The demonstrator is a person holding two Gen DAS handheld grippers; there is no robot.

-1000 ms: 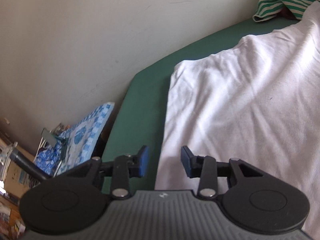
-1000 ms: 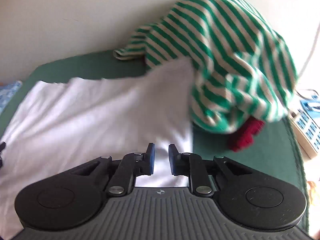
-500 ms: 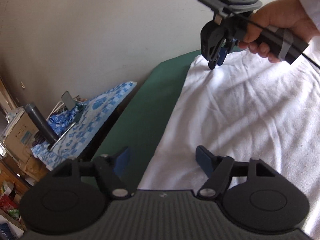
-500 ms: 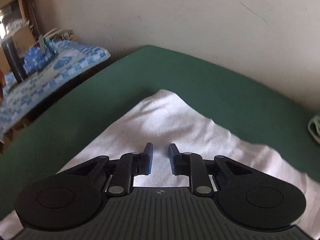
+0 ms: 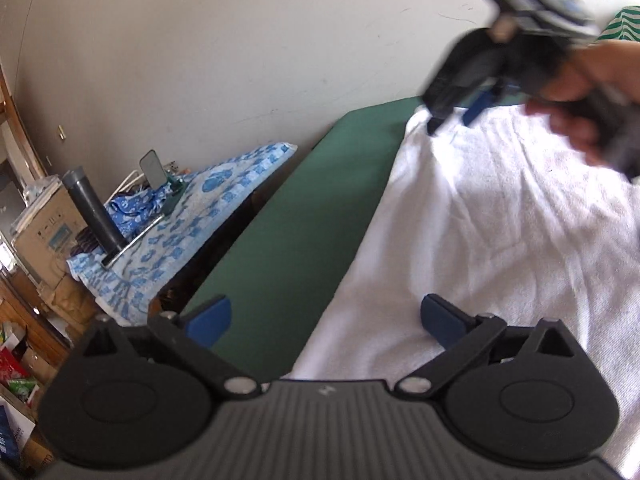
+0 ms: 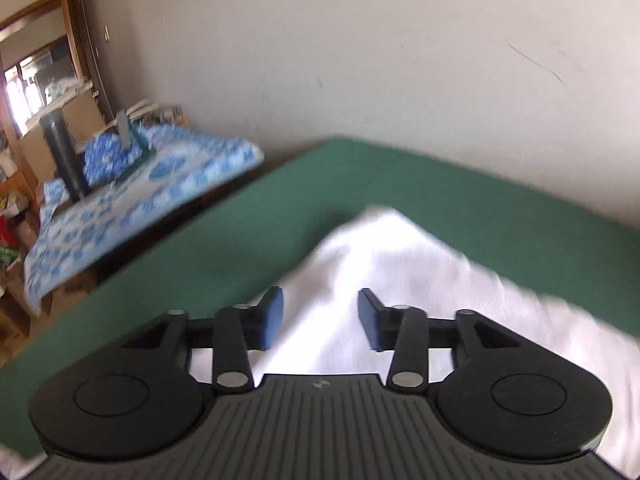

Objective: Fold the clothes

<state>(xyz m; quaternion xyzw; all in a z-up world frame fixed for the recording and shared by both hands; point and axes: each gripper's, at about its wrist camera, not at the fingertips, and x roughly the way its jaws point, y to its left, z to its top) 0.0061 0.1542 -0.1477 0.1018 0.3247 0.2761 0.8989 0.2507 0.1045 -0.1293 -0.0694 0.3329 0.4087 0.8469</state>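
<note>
A white garment (image 5: 488, 232) lies spread flat on a green surface (image 5: 296, 240). My left gripper (image 5: 325, 318) hovers over the garment's near left edge, its jaws opening wide with nothing pressed between the pads. In the same view a hand holds my right gripper (image 5: 454, 118) above the garment's far left corner. Seen from the right wrist, the right gripper (image 6: 320, 316) has its jaws opening above that white corner (image 6: 384, 248), and the pads are not touching the cloth.
A green-and-white striped garment (image 5: 620, 26) shows at the far right by the wall. Left of the green surface stands a lower table under a blue patterned cloth (image 5: 176, 224) with a dark cylinder (image 5: 94, 208). Boxes and clutter (image 5: 36, 232) fill the far left.
Both pairs of jaws have spread wider. The right gripper swung from the striped pile across to the white garment's far left corner. The left gripper shifted along the garment's left edge.
</note>
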